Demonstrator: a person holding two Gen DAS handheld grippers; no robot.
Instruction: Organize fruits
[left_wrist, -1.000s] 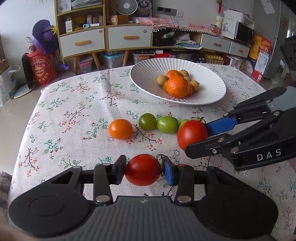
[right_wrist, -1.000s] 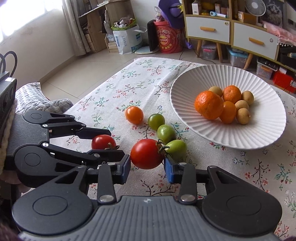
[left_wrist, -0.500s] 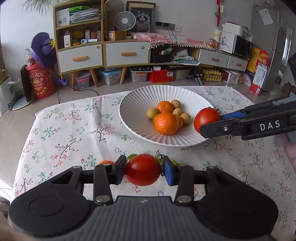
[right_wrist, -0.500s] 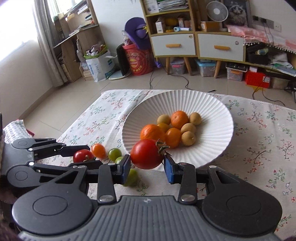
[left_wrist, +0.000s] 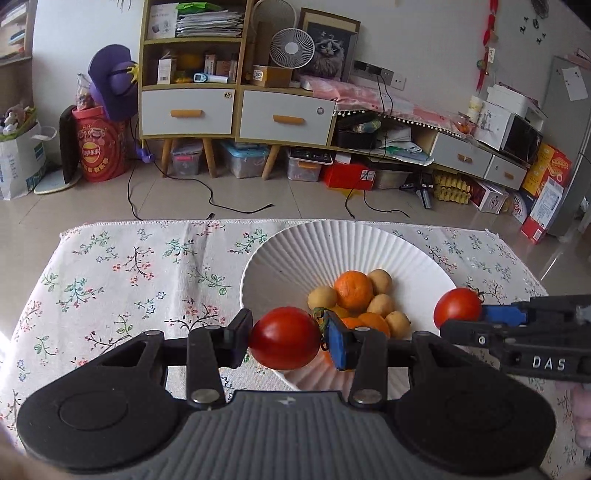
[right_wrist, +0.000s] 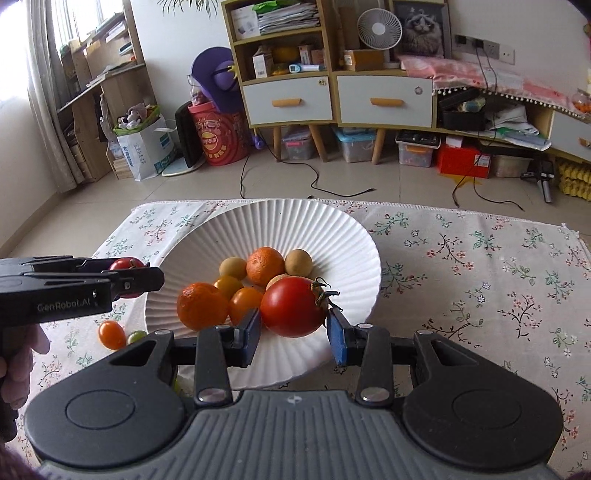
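Note:
My left gripper (left_wrist: 286, 338) is shut on a red tomato (left_wrist: 284, 338) and holds it over the near left rim of the white ribbed plate (left_wrist: 295, 251). My right gripper (right_wrist: 293, 317) is shut on a second red tomato (right_wrist: 291, 306) over the plate's near side (right_wrist: 258, 229). The plate holds oranges (right_wrist: 202, 305) and small yellow-brown fruits (right_wrist: 297, 262). The right gripper with its tomato (left_wrist: 457, 309) shows at the plate's right rim in the left wrist view. The left gripper with its tomato (right_wrist: 127, 264) shows at the plate's left rim in the right wrist view.
An orange tomato (right_wrist: 111, 334) and a green tomato (right_wrist: 136, 335) lie on the floral tablecloth (right_wrist: 480, 258) left of the plate. Beyond the table's far edge are the floor, cables, cabinets and storage boxes.
Both grippers have lifted their tomatoes from the row on the cloth and carried them forward to the plate, and now hold them over its rim.

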